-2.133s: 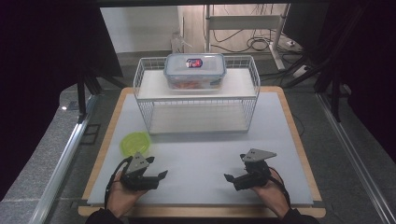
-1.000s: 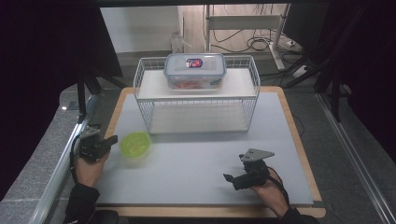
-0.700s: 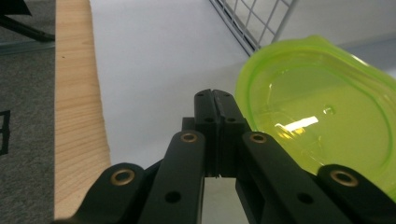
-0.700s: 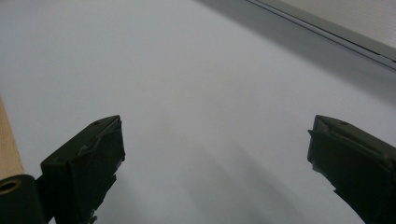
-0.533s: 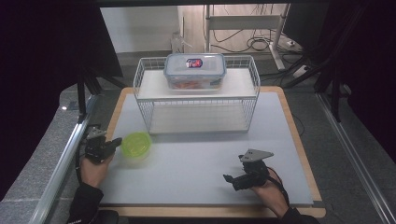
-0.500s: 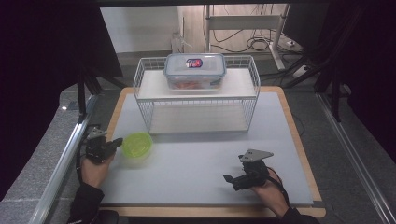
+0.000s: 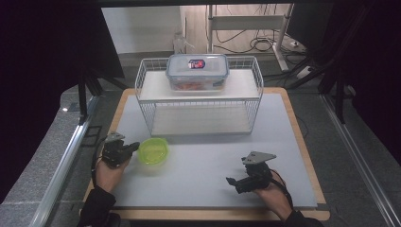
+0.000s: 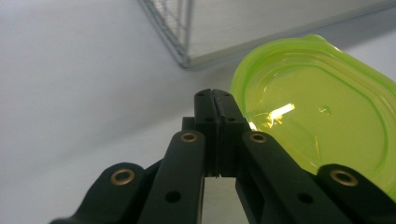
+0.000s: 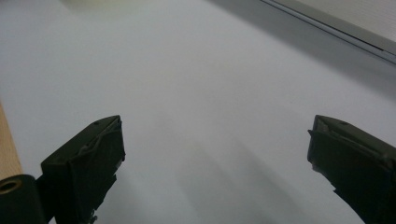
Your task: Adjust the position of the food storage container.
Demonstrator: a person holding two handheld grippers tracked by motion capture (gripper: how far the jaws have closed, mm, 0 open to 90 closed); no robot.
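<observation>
Two grippers are working over the table. Near its left edge, the left gripper (image 7: 133,146) is pointing at the green lid (image 7: 153,151), jaws pressed together with nothing between them (tips just beside the lid's rim). Near the front edge, the right gripper (image 7: 231,181) is resting with jaws spread wide. Behind stands the wire rack (image 7: 198,124).

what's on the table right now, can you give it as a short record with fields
surface: grey mat on a wooden board
rack: white wire rack at the back
on rack: clear lidded container
green item: lime green lid, flat on the mat
left claw: shut, empty, tips at the lid's edge
right claw: open, empty, over bare mat
</observation>
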